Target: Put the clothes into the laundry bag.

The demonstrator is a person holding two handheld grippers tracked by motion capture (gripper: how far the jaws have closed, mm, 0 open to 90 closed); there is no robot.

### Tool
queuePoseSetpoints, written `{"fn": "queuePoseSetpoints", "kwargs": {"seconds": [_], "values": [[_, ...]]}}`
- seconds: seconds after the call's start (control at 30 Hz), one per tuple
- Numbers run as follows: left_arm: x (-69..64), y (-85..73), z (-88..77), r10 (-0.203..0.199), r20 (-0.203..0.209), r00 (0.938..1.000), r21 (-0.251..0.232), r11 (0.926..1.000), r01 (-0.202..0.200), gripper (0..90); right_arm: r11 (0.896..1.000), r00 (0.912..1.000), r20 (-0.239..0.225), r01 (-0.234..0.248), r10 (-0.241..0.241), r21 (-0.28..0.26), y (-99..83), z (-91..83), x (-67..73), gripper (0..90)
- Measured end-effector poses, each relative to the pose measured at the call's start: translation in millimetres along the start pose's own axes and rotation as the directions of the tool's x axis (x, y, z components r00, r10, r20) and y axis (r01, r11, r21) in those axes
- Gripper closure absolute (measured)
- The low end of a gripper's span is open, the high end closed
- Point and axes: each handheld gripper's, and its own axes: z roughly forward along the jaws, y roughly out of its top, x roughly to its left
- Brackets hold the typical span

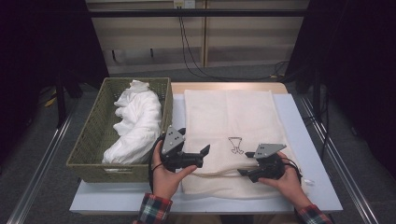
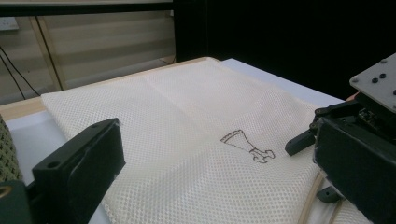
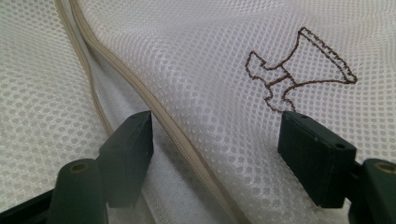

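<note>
The cream mesh bag (image 1: 229, 135) lies flat across the middle of the tabletop (image 1: 306, 154), right of a green basket (image 1: 93, 140). At lower right, the right gripper (image 1: 246, 163) angles down to the bag's zipper edge (image 3: 187, 154), jaws spread astride it, seemingly not pinching yet. The left gripper (image 1: 205, 150) hovers level at lower centre, jaws spread.

plaid cuffs (image 1: 154, 208), black claws, grey plates (image 1: 173, 139)
</note>
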Motion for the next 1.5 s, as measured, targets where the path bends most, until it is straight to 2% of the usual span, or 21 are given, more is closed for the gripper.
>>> {"fn": "queuePoseSetpoints", "kwargs": {"seconds": [0.1,0.27,0.3,0.33,0.37,0.5,0.53,0.7,0.77,0.87,0.9,0.97,1.07,1.1,1.2,1.23,1.3,1.5], "values": [[-1.2,-0.4,0.3,-0.010,0.005,0.9999,0.003,0.9999,0.010,1.6,1.000,0.9999,-0.003,0.015,-0.015,0.005,-0.2,0.4,0.4,31.6],[-3.4,0.0,-0.9,-0.014,-0.001,0.9999,-0.004,0.9999,0.014,1.6,1.000,1.0000,0.003,-0.006,0.006,0.001,-0.1,1.2,-0.8,39.1],[-2.4,0.8,-1.3,0.004,0.003,1.0000,-0.003,1.0000,-0.004,1.6,1.000,1.0000,0.004,-0.007,0.007,0.002,0.0,1.4,-0.7,40.6],[-2.4,0.8,-1.3,0.004,0.003,1.0000,-0.003,1.0000,-0.004,1.6,1.000,1.0000,0.004,-0.007,0.007,0.002,0.0,1.4,-0.7,40.6],[-2.4,1.3,-1.3,0.008,0.001,1.0000,0.000,1.0000,-0.008,1.6,1.000,1.0000,-0.005,-0.005,0.005,0.000,0.2,1.2,-0.5,46.9],[-3.5,1.5,2.1,0.005,0.016,0.9999,-0.006,1.0000,-0.004,1.7,1.000,1.0000,-0.007,0.003,-0.003,-0.001,0.2,1.3,-0.4,48.4],[-3.8,1.3,2.8,0.006,0.016,0.9999,-0.004,1.0000,-0.006,1.7,1.000,0.9999,-0.004,-0.011,0.011,0.004,0.6,1.2,-0.8,50.9],[-5.0,-0.4,5.0,0.010,0.012,0.9999,0.013,0.9999,-0.010,1.7,1.000,0.9999,-0.008,-0.008,0.008,0.006,1.9,1.7,-0.6,59.6],[-5.6,-1.2,4.6,0.002,0.018,0.9998,0.006,1.0000,-0.002,1.7,1.000,0.9999,-0.010,0.010,-0.010,0.008,3.8,2.5,-0.4,65.5],[-5.5,-0.6,3.8,-0.006,0.013,0.9999,0.004,1.0000,0.006,1.8,0.999,0.9995,-0.011,0.030,-0.029,0.020,6.6,3.4,2.1,68.8],[-5.3,1.3,3.2,0.007,0.011,0.9999,0.004,1.0000,-0.007,1.8,0.999,0.9993,-0.015,0.035,-0.035,0.019,6.7,3.4,2.5,73.2],[-6.5,1.6,4.5,0.007,0.020,0.9998,-0.003,1.0000,-0.007,1.9,1.000,0.9997,-0.008,0.023,-0.023,0.020,6.2,3.0,3.7,74.5],[-7.5,0.2,5.7,0.007,0.021,0.9998,0.005,1.0000,-0.007,1.9,0.999,0.9994,-0.009,0.032,-0.032,0.018,5.9,3.1,4.0,75.7],[-8.4,-2.2,6.8,0.000,0.017,0.9999,0.011,0.9999,0.000,1.9,1.000,0.9998,-0.004,0.022,-0.022,0.018,6.2,3.4,4.4,80.4],[-8.5,-5.2,7.5,0.003,0.021,0.9998,0.017,0.9999,-0.004,1.9,1.000,0.9998,-0.007,0.019,-0.019,0.022,7.3,4.3,4.6,82.4],[-9.8,-6.6,8.9,-0.001,0.023,0.9997,0.022,0.9998,0.000,2.1,1.000,1.0000,-0.004,-0.009,0.009,0.027,8.4,4.7,4.1,83.2],[-10.0,-6.9,9.6,0.015,0.031,0.9994,0.030,0.9994,-0.016,2.1,0.998,0.9974,-0.025,-0.068,0.068,0.012,6.7,6.1,0.3,84.5],[-12.3,-5.4,11.3,0.014,0.032,0.9994,0.027,0.9995,-0.014,2.2,0.999,0.9996,-0.004,-0.029,0.029,0.014,6.5,5.6,4.1,85.2]]}}
